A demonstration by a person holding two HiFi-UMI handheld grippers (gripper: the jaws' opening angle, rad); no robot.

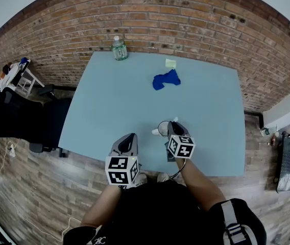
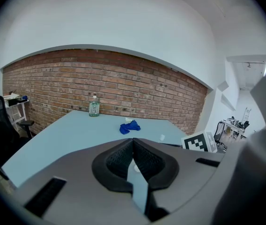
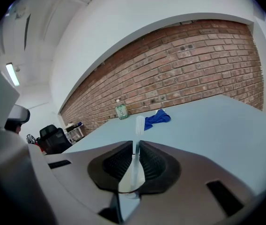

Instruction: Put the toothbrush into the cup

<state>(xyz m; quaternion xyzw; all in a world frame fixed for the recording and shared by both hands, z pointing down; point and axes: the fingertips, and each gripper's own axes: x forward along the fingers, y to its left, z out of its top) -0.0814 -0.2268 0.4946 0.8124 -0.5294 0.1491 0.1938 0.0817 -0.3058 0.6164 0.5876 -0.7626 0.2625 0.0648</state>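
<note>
A white toothbrush (image 3: 139, 124) stands upright, bristles up, between the jaws of my right gripper (image 3: 135, 150), which is shut on its handle. Below the jaws shows the rim of a clear cup (image 3: 123, 191), and the handle runs down towards it. In the head view the right gripper (image 1: 171, 127) hangs over the cup (image 1: 160, 128) near the table's front edge, with the toothbrush head (image 1: 175, 120) poking up beside it. My left gripper (image 1: 129, 140) rests to the left of the cup. Its jaws are closed on nothing (image 2: 133, 146).
The light blue table (image 1: 114, 96) carries a water bottle (image 1: 119, 49) at the far edge, a crumpled blue cloth (image 1: 166, 79) and a yellow note (image 1: 171, 63). A black office chair (image 1: 17, 116) stands left of the table. A brick wall runs behind.
</note>
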